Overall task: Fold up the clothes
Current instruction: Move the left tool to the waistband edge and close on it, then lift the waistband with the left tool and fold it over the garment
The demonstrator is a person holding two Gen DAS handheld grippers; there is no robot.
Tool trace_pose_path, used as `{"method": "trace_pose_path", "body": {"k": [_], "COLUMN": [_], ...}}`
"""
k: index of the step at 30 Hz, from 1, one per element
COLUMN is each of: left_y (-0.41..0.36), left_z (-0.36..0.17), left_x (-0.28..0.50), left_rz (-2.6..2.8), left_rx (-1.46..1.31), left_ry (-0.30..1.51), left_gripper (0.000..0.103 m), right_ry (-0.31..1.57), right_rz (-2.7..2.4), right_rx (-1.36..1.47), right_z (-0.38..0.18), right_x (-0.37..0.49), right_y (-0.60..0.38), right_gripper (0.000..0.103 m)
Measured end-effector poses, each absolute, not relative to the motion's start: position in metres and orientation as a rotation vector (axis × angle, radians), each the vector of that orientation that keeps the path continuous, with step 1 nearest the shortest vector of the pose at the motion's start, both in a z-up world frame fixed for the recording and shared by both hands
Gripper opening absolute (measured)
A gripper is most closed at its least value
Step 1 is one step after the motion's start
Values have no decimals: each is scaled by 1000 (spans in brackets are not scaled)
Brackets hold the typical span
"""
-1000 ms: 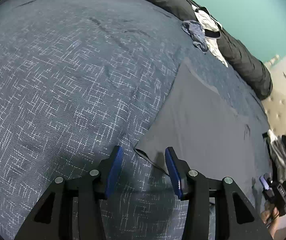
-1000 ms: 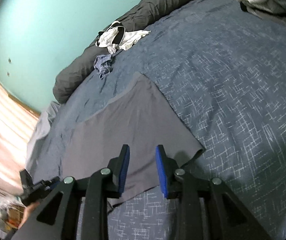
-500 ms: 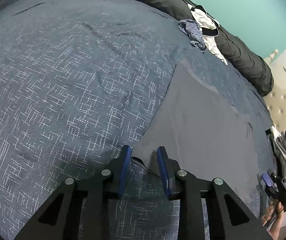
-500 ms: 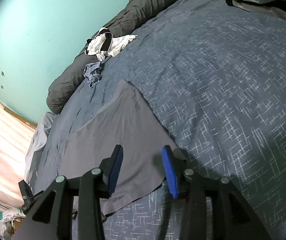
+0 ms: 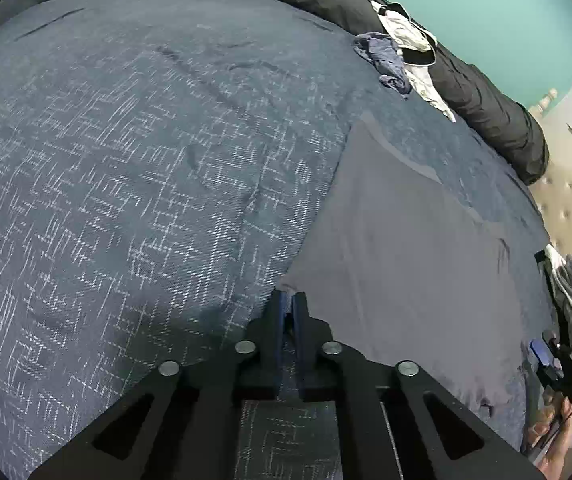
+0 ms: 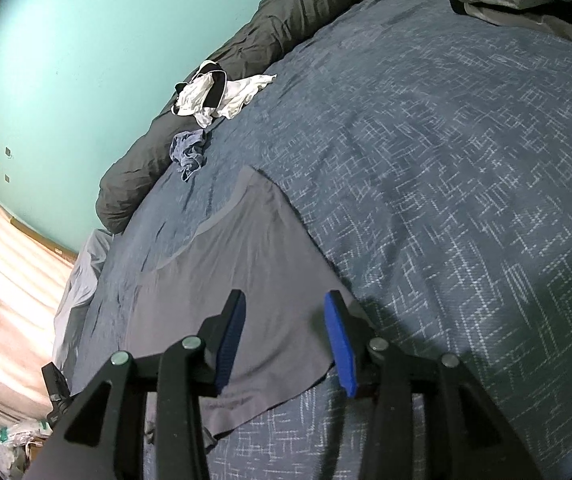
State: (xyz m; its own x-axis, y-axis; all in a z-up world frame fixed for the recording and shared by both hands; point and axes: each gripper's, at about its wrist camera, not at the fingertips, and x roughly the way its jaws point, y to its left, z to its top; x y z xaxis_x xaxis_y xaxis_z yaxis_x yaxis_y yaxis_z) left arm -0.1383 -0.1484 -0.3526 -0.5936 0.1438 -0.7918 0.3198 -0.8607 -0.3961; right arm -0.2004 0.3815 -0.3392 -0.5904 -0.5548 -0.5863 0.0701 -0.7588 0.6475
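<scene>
Garment: your grey garment (image 5: 406,248) lies spread flat on the bed (image 5: 125,160), on its blue patterned cover, with the hem edge toward you and the banded edge away.
Left gripper (image 5: 287,312): your jaws are clenched together on the garment's near left corner; the cloth edge disappears between the blue pads (image 5: 281,310).
Right gripper (image 6: 283,340): your jaws are released and spread wide, low over the garment's near right corner; the left pad is over grey cloth, the right pad sits at the garment's side edge, and the corner tip lies between them. You cannot tell from this view whether the pads touch the cloth.
Other hand view: in the left wrist view your right hand (image 5: 554,436) and its tool show at the far right edge, beyond the garment's other corner.
Other clothes: a crumpled blue piece (image 6: 189,152) and a white-and-black piece (image 6: 217,94) lie past the garment, by the dark rolled duvet (image 6: 269,28) along the teal wall (image 6: 85,40); well apart from both jaws.
</scene>
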Motion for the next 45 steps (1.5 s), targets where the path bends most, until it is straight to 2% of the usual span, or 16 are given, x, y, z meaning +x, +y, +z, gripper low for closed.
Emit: {"method": "trace_pose_path", "body": {"k": [16,27,38,45], "left_y": [-120,-21,188,212], "left_z": [-307,-256,-287,-325], "left_x": [-156,-195,-260,-269], "left_rz": [-2720,-2888,-3004,-2898], "left_rx": [1326,1418,1806,1935], "left_ry": [738,545,291,342], "left_gripper": [2,2,2,4], "right_ry": [-854,-840,-905,-967], "right_rz": [-2377,-2396,-2407,-2374], "right_rx": [1150,1106,1101,1139], "right_z": [-337,-327,-327,-338], "right_x": [-202,-204,-207,-213], "right_y": [385,397,424,435], "right_gripper": [41,41,41,41]}}
